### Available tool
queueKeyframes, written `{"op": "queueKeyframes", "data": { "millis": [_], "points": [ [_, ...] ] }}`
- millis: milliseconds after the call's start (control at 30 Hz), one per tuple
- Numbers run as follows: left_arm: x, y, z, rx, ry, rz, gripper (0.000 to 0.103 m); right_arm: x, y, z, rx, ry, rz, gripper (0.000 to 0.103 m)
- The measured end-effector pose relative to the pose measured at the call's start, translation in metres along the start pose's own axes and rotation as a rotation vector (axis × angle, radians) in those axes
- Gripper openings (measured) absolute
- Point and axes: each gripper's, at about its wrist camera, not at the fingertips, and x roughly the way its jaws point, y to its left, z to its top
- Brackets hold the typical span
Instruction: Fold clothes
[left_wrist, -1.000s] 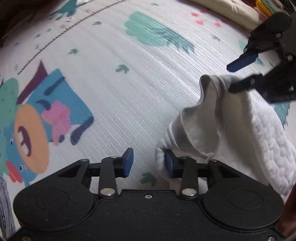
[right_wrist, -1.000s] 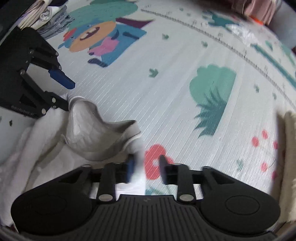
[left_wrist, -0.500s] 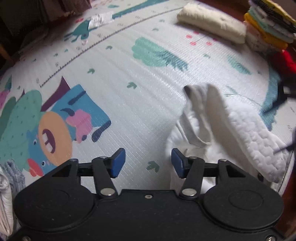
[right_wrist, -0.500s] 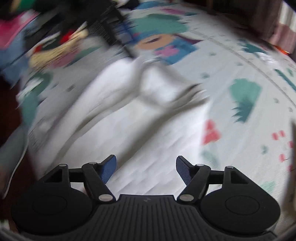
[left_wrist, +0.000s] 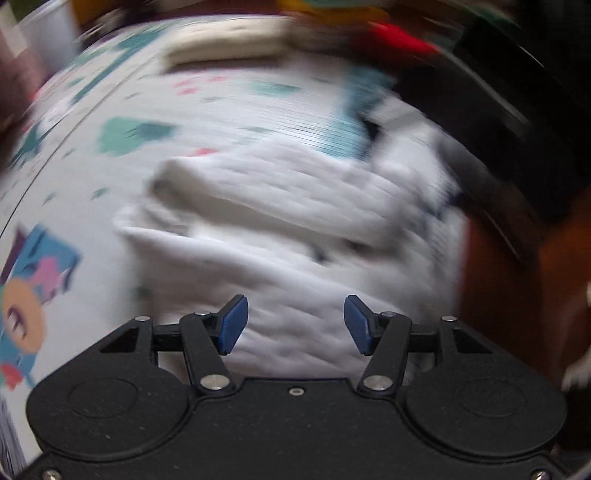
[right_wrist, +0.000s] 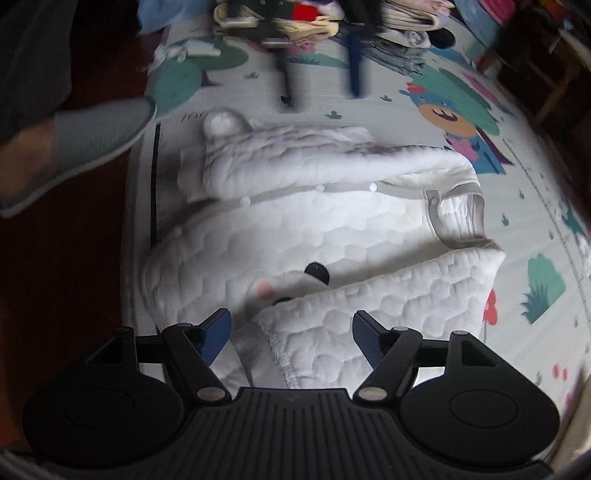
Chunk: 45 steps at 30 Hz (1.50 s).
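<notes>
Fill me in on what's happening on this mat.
A person with a handheld gripper in each hand is folding a white quilted garment on a cartoon-print play mat. Both sides are folded over the middle. The left gripper and right gripper hover above it, jaws open, gripping nothing. Other folded clothes line the mat's far edge.

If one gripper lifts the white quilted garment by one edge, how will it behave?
The garment would probably flop and drape: it already lies in soft folds. Its padded quilting suggests light bulk. The folded sleeve may fall open, since nothing visibly pins it.
</notes>
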Motion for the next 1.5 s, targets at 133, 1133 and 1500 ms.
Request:
{"op": "queueKeyframes", "data": {
  "millis": [133, 1133, 1500],
  "points": [
    [0.000, -0.052, -0.030, 0.116, -0.054, 0.027, 0.062, 0.008, -0.004, -0.009, 0.059, 0.009, 0.022, 0.070],
    [-0.046, 0.117, -0.052, -0.500, -0.138, 0.324, 0.005, -0.003, -0.034, -0.042, 0.328, -0.197, -0.021, 0.033],
    [-0.047, 0.211, -0.187, -1.179, -0.052, 0.434, 0.005, 0.021, -0.011, -0.039, 0.206, -0.099, -0.044, 0.019]
  ]
}}
